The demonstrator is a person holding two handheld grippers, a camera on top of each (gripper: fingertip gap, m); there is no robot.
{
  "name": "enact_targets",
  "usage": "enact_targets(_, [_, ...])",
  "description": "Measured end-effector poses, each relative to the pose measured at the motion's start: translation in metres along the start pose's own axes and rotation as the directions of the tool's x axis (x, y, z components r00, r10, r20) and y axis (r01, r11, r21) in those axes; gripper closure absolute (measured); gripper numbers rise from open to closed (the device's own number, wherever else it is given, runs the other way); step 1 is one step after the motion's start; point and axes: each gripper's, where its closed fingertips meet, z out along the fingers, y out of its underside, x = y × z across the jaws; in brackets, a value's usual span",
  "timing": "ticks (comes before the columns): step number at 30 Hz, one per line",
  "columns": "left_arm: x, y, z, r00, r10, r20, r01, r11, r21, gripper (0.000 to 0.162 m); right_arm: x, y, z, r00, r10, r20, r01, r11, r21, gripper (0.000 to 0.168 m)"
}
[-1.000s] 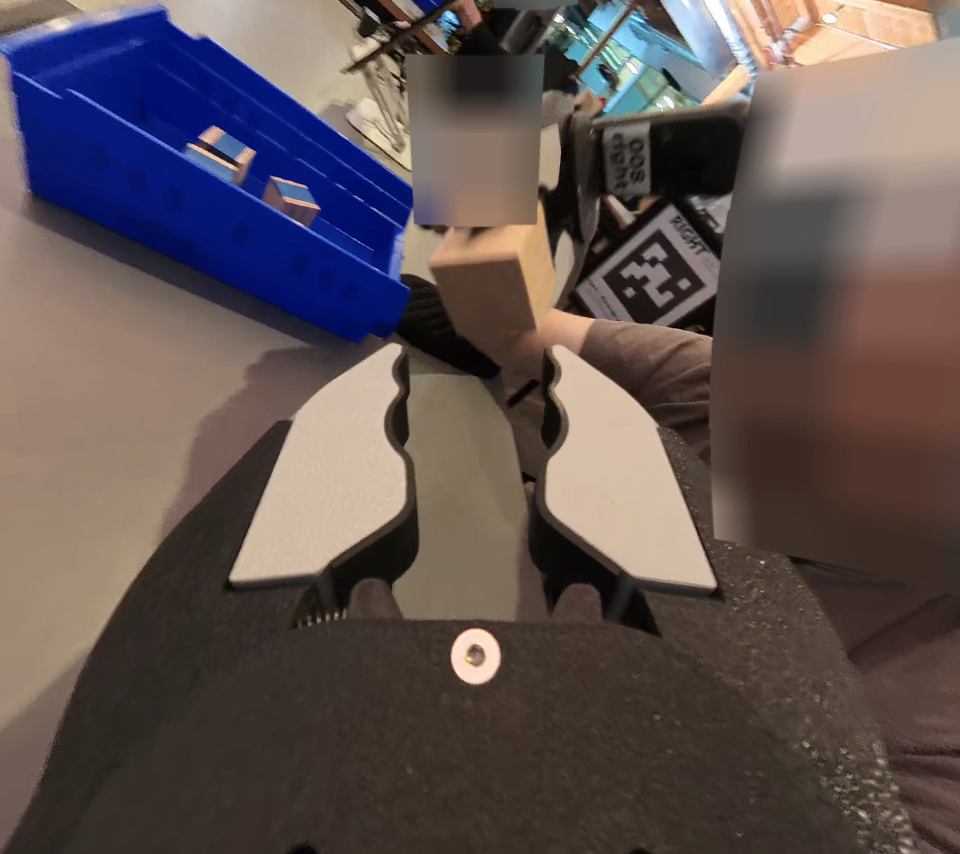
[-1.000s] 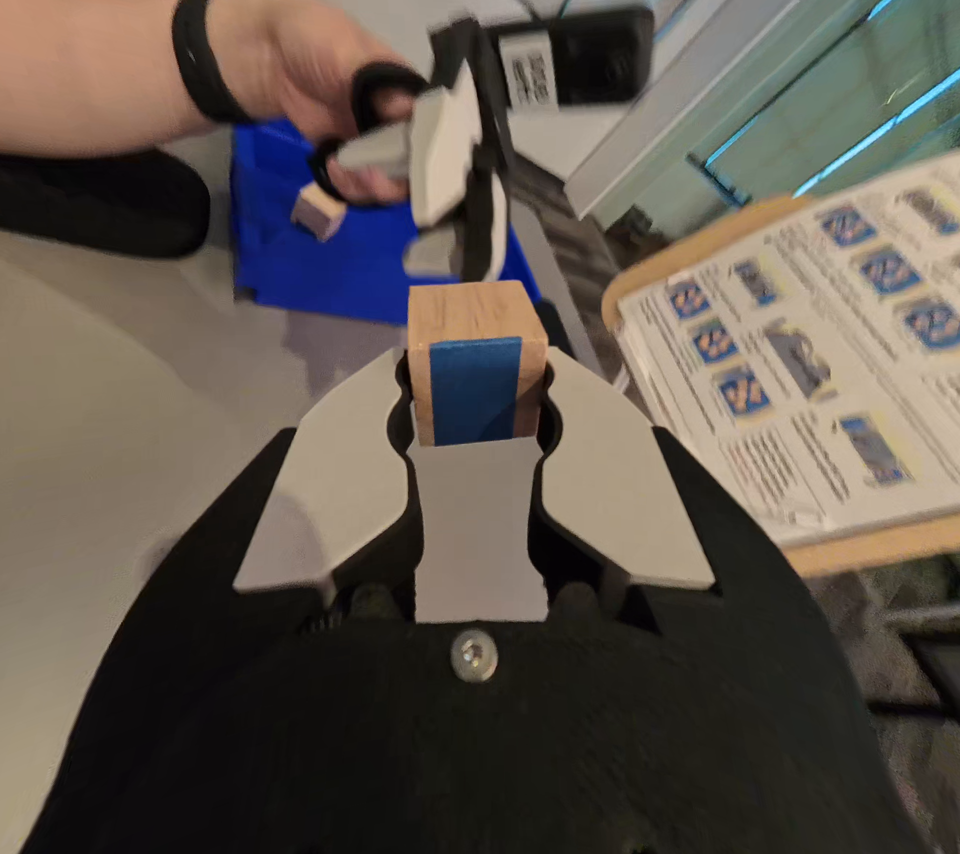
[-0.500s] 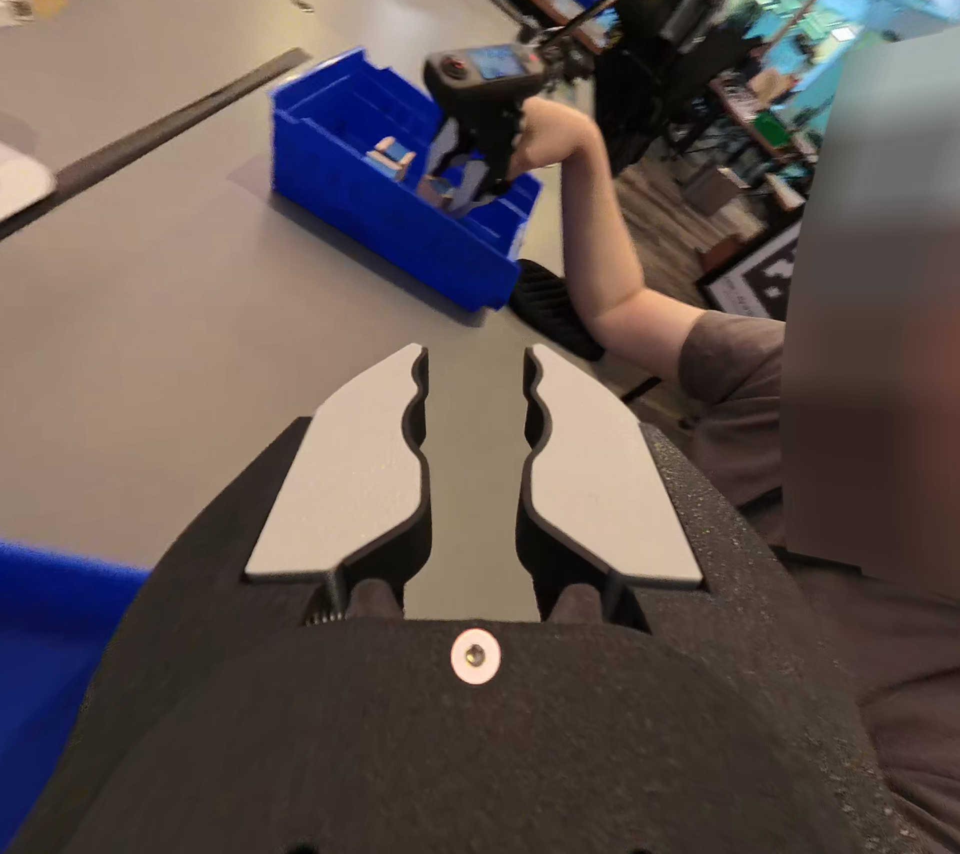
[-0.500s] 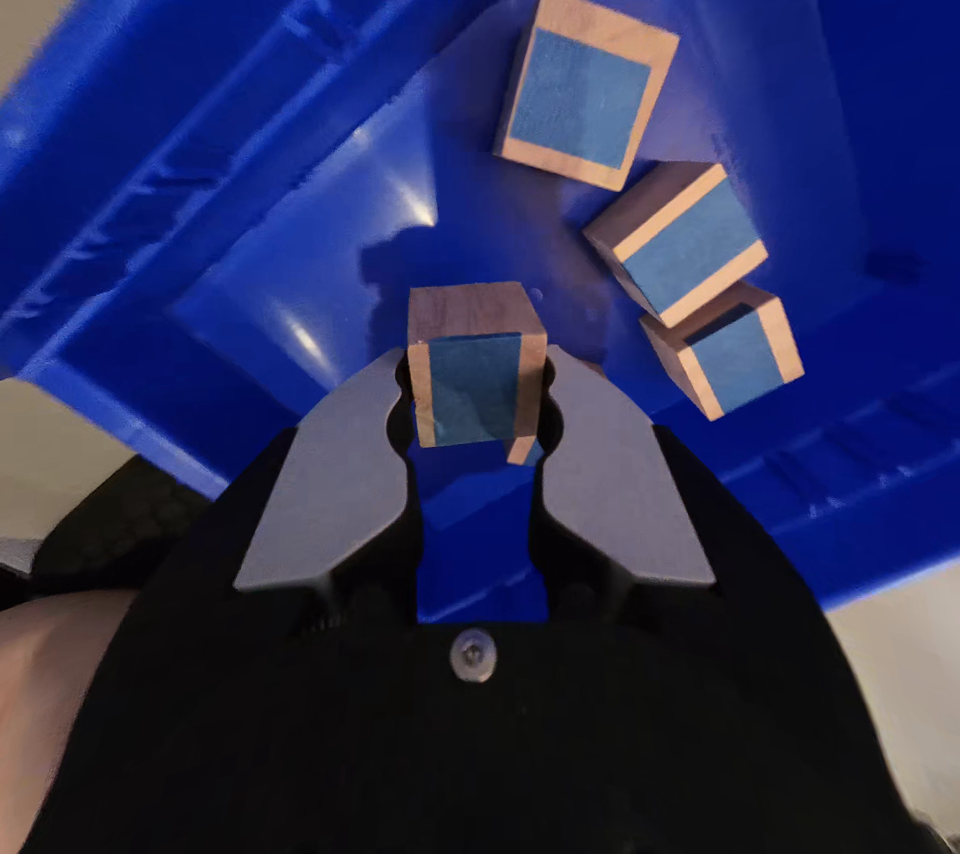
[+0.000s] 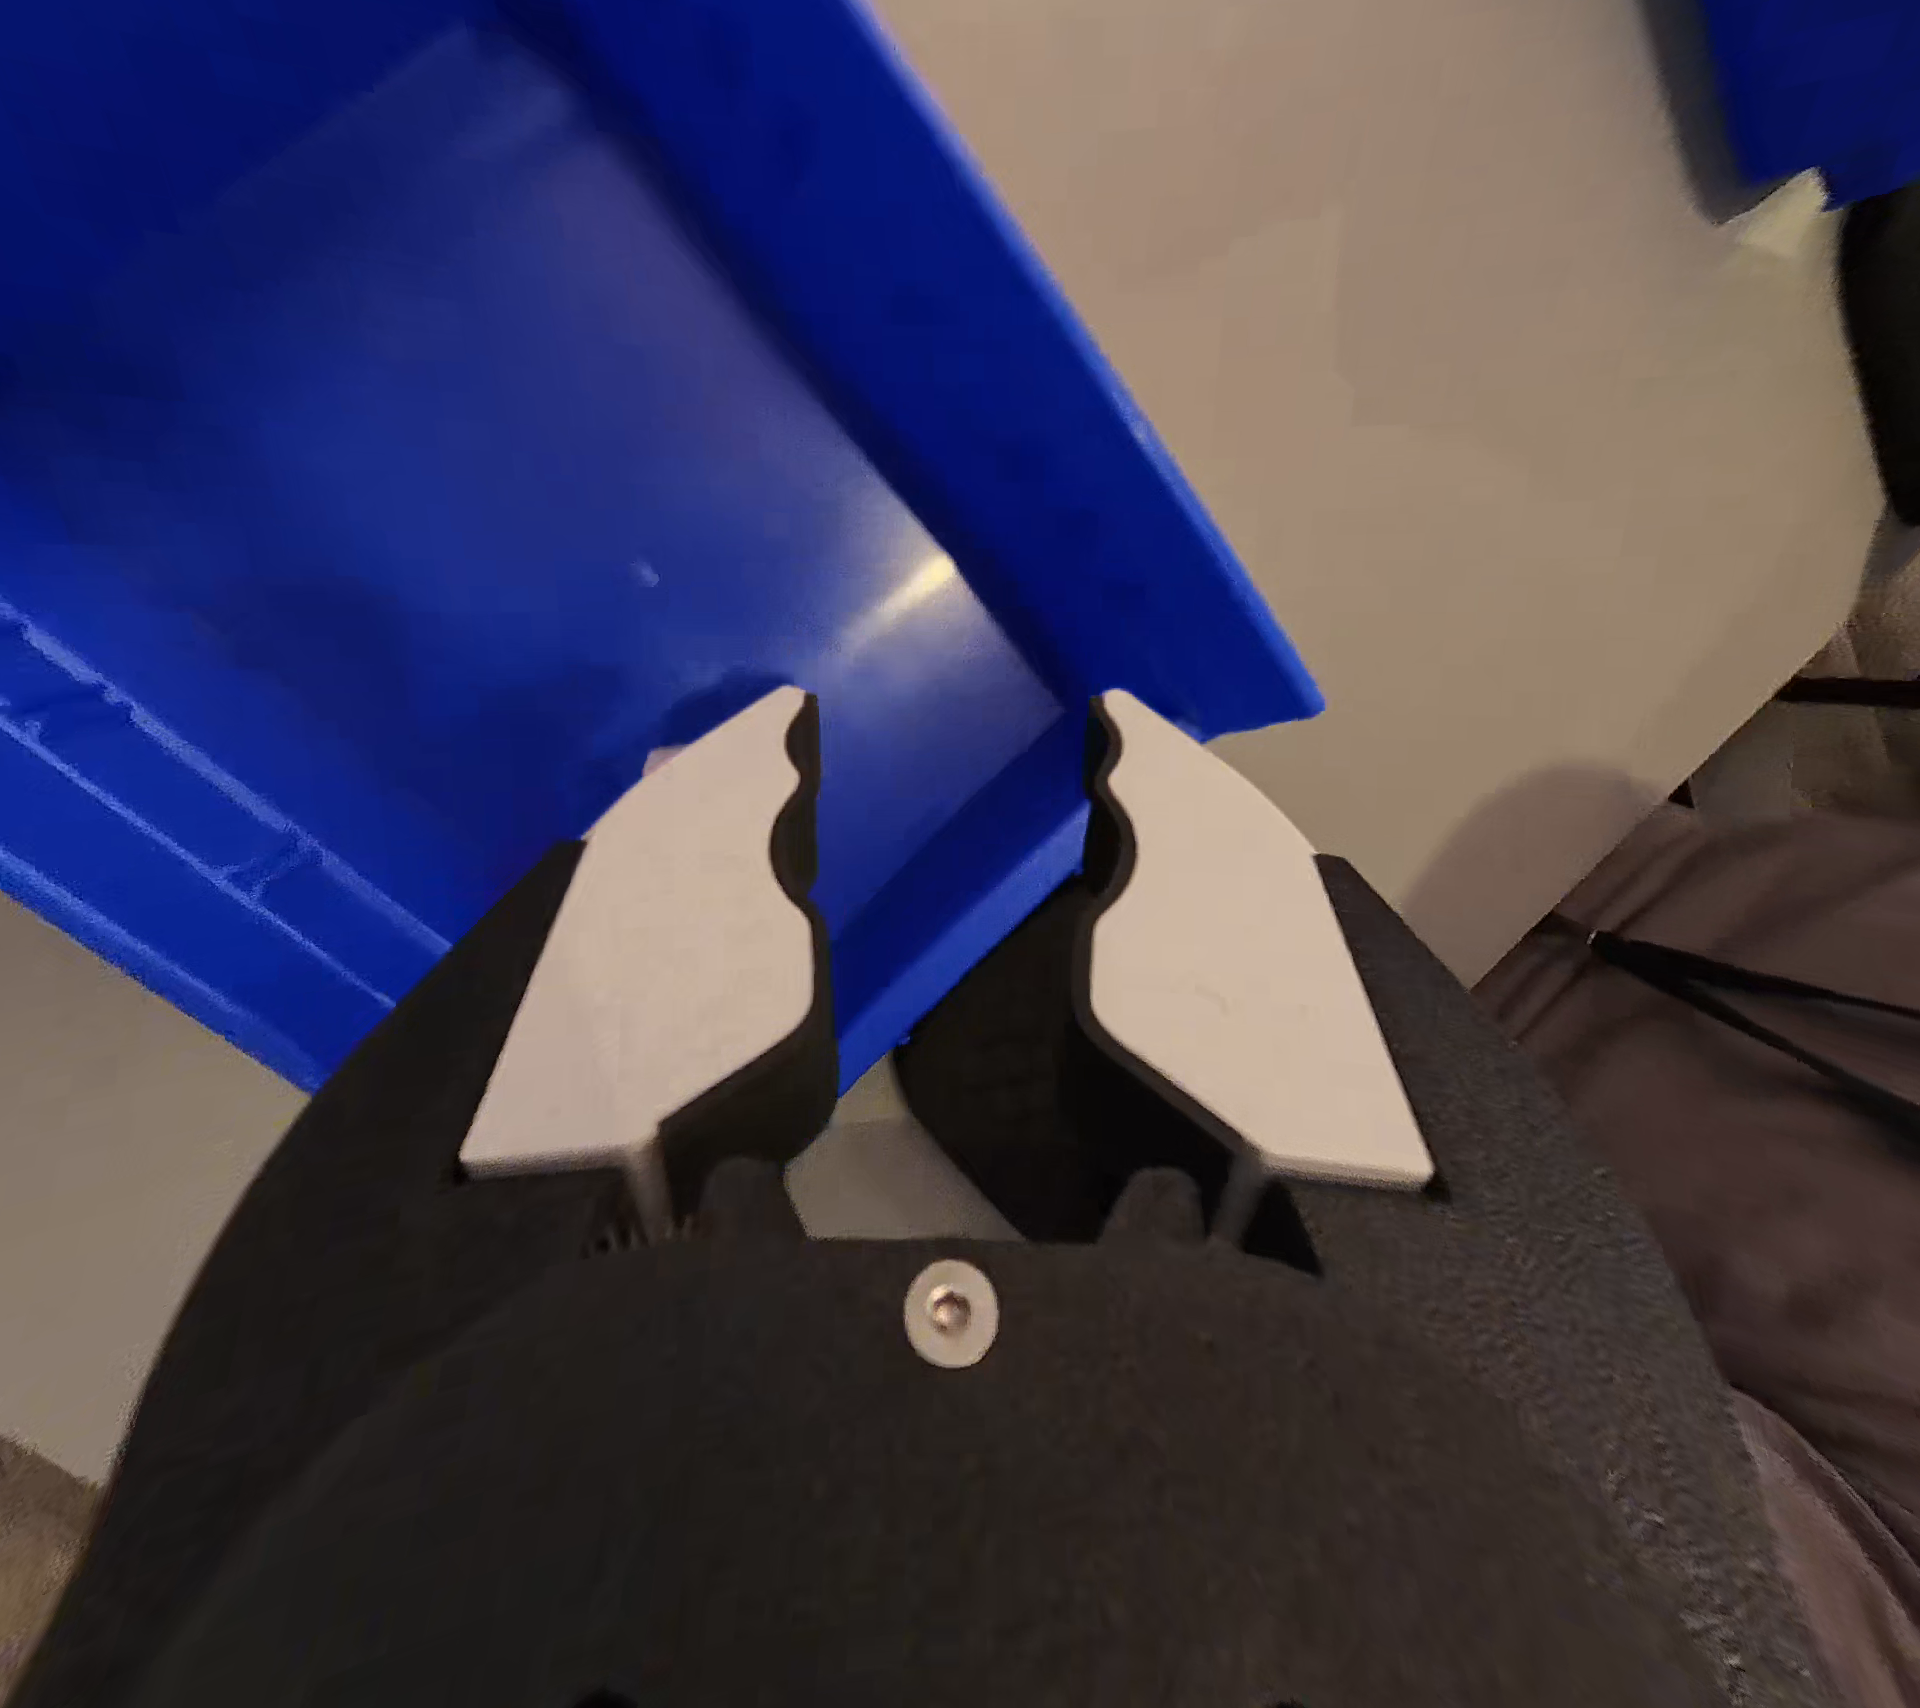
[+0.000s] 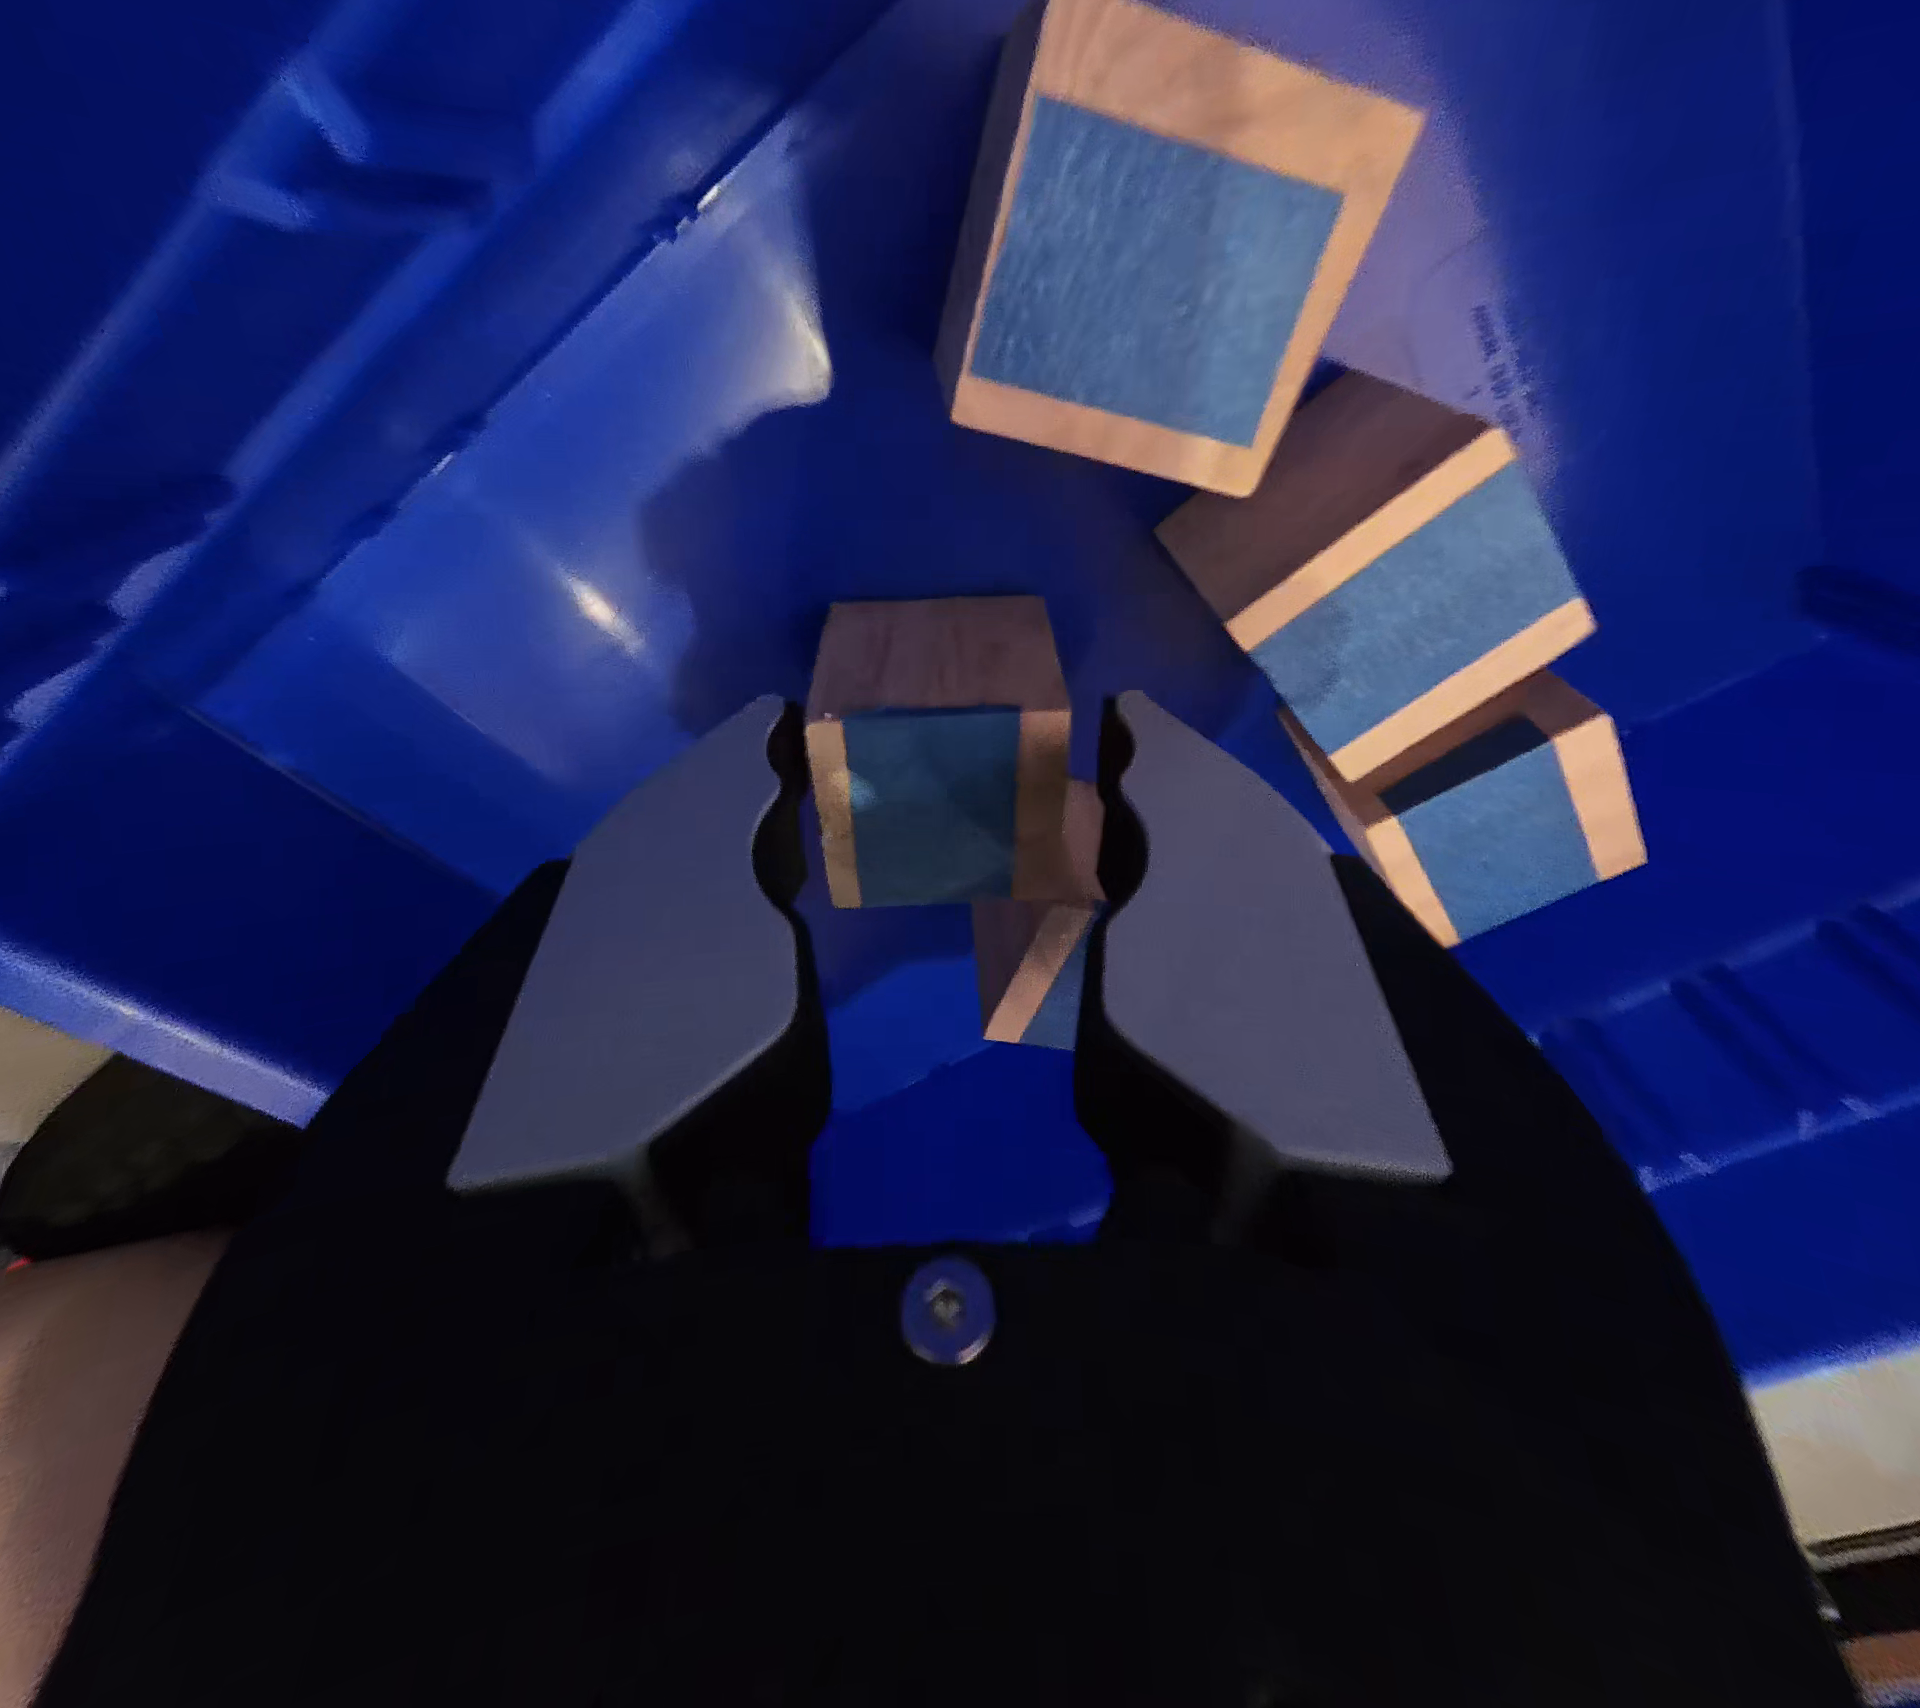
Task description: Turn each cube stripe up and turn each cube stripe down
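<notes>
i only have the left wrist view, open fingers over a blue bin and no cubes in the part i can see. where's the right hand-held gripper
observer: The right hand-held gripper is down inside a blue bin, open, with a striped cube between its fingers and a gap on each side.
operator: any other cubes in there
observer: Yes. To its right are the far cube, middle cube and near cube, all with blue stripes showing. A part-hidden cube sits just below the striped cube in the picture.

right claw (image 6: 948, 811): spread, gaps either side of a wooden cube (image 6: 935, 785) at frame centre, blue stripe facing camera | blue bin (image 6: 468, 432): fills frame | three more striped cubes (image 6: 1153, 276) upper right | fifth cube (image 6: 1034, 972) partly hidden below centre
</notes>
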Motion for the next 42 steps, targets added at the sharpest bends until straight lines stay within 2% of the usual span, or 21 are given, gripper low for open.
enact_targets(5, [-0.020, 0.038, 0.034, 0.994, -0.106, 0.020, 0.107, 0.958, -0.266, 0.102, 0.003, -0.005, -0.013, 1.000, -0.002, -0.024, 0.003, 0.997, 0.072, 0.110])
enact_targets(8, [-0.027, 0.034, 0.047, 0.992, -0.123, -0.002, 0.117, 0.951, -0.285, 0.103, 0.003, -0.005, -0.016, 1.000, -0.001, -0.030, 0.003, 0.997, 0.080, 0.110])
enact_targets(12, [-0.052, 0.047, 0.053, 0.978, -0.168, 0.122, 0.201, 0.917, -0.345, 0.099, 0.001, -0.006, -0.015, 0.999, -0.017, -0.030, 0.019, 0.997, 0.070, 0.110])
enact_targets(16, [-0.060, 0.063, 0.054, 0.966, -0.204, 0.162, 0.253, 0.878, -0.407, 0.094, -0.001, -0.007, -0.014, 0.999, -0.026, -0.029, 0.028, 0.998, 0.064, 0.110])
enact_targets(18, [-0.062, 0.067, 0.054, 0.963, -0.203, 0.179, 0.261, 0.869, -0.420, 0.090, -0.001, -0.007, -0.013, 0.999, -0.027, -0.028, 0.029, 0.998, 0.062, 0.110])
enact_targets(27, [-0.070, 0.089, 0.064, 0.934, -0.251, 0.254, 0.351, 0.776, -0.524, 0.093, 0.000, -0.004, -0.014, 0.999, -0.028, -0.027, 0.029, 0.998, 0.060, 0.110])
enact_targets(32, [-0.067, 0.098, 0.068, 0.934, -0.258, 0.246, 0.355, 0.736, -0.577, 0.111, 0.002, -0.002, -0.013, 1.000, -0.016, -0.019, 0.017, 0.998, 0.053, 0.110])
enact_targets(38, [-0.067, 0.093, 0.068, 0.935, -0.236, 0.265, 0.350, 0.739, -0.575, 0.113, -0.001, -0.002, -0.009, 1.000, -0.025, -0.010, 0.025, 0.999, 0.037, 0.110])
enact_targets(42, [-0.063, 0.078, 0.062, 0.938, -0.247, 0.245, 0.341, 0.788, -0.513, 0.113, 0.000, -0.001, -0.009, 1.000, -0.023, -0.013, 0.024, 0.999, 0.034, 0.110])
